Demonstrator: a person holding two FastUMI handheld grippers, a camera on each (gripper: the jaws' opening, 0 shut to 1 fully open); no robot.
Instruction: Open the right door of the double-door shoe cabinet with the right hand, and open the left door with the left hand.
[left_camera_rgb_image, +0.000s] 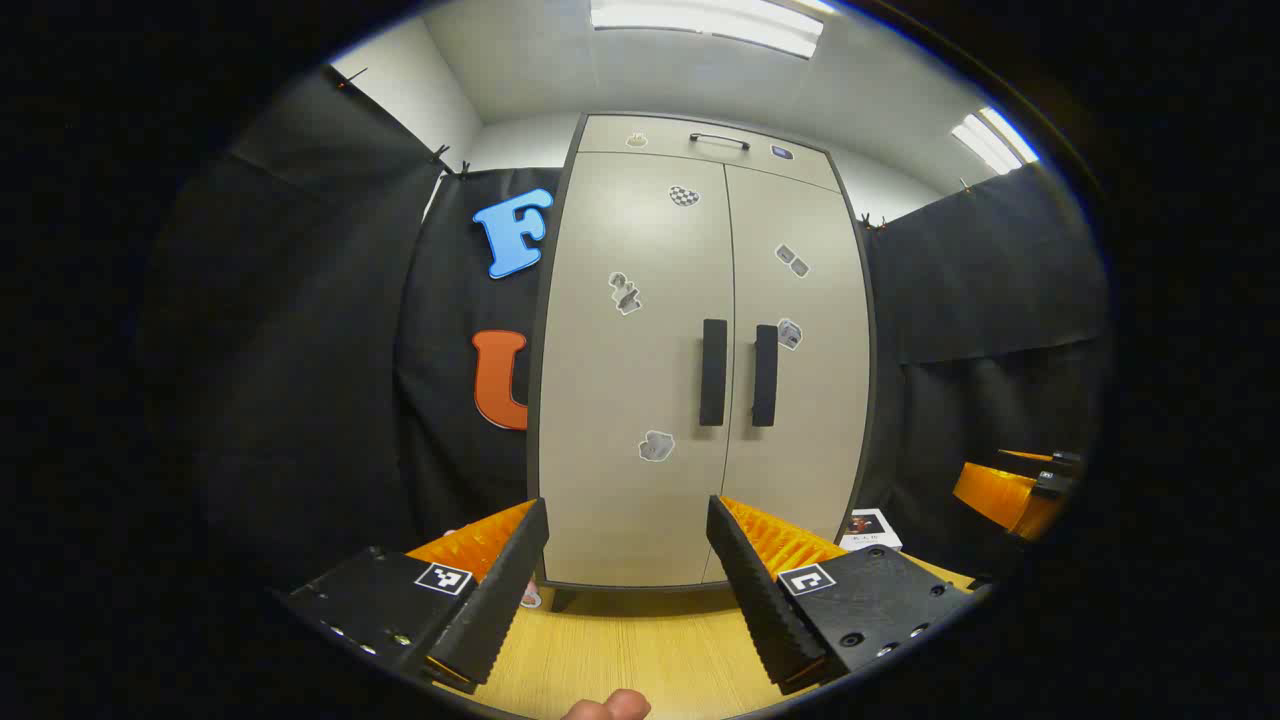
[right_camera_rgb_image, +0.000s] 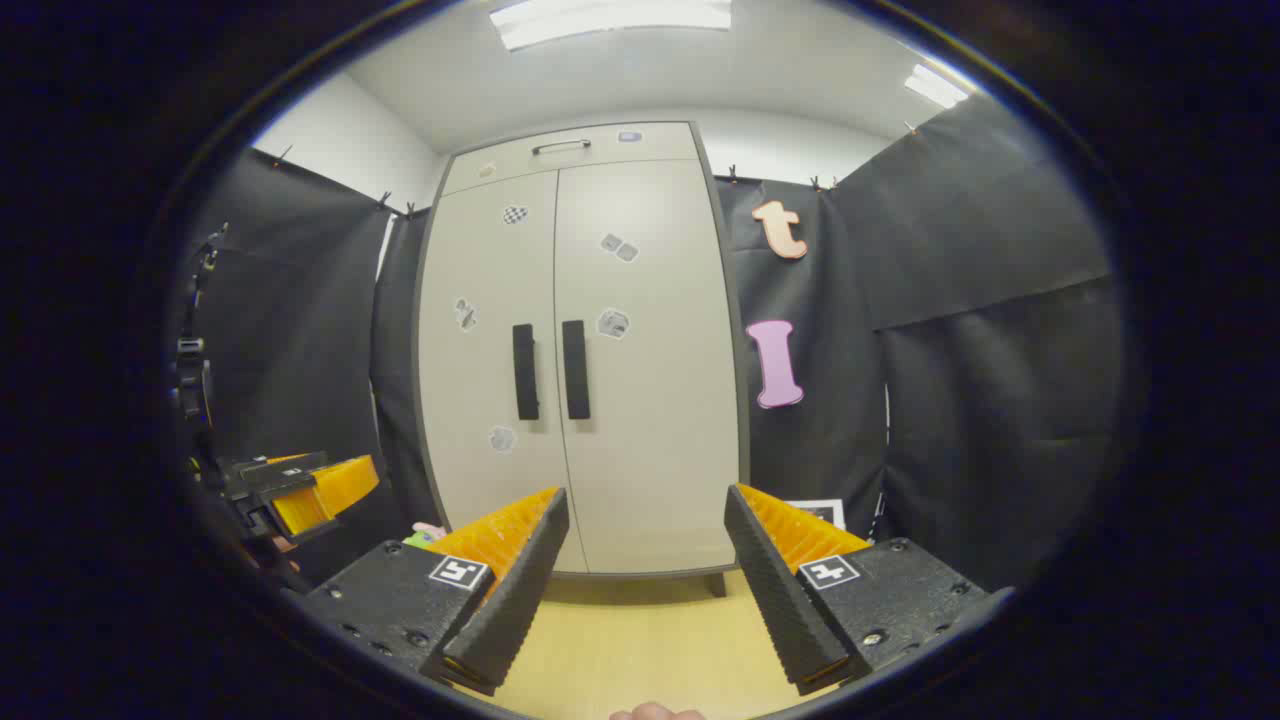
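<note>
the tall beige double-door shoe cabinet (left_camera_rgb_image: 700, 360) stands on short legs at the far edge of the pale wooden floor (left_camera_rgb_image: 640, 650), backed against the black cloth wall. both doors are shut, their inner edges meeting down the middle. the right door (right_camera_rgb_image: 645, 360) and the left door (right_camera_rgb_image: 490, 360) each carry a black vertical bar handle set just beside that seam: the right handle (right_camera_rgb_image: 575, 369) and the left handle (right_camera_rgb_image: 525, 371) sit side by side, so each can be pulled outward from the centre.

the left gripper (left_camera_rgb_image: 625, 590) is released, its fingers spread wide and grasping nothing, held well back from the cabinet and aimed roughly at the left door. the right gripper (right_camera_rgb_image: 645, 590) is likewise spread and empty, facing the right door from well apart. the wide spread looks like preparation for closing around a bar handle.

neither door has been touched, so the task appears to be at its start; the likely first move is bringing the right gripper forward to the right handle.
</note>
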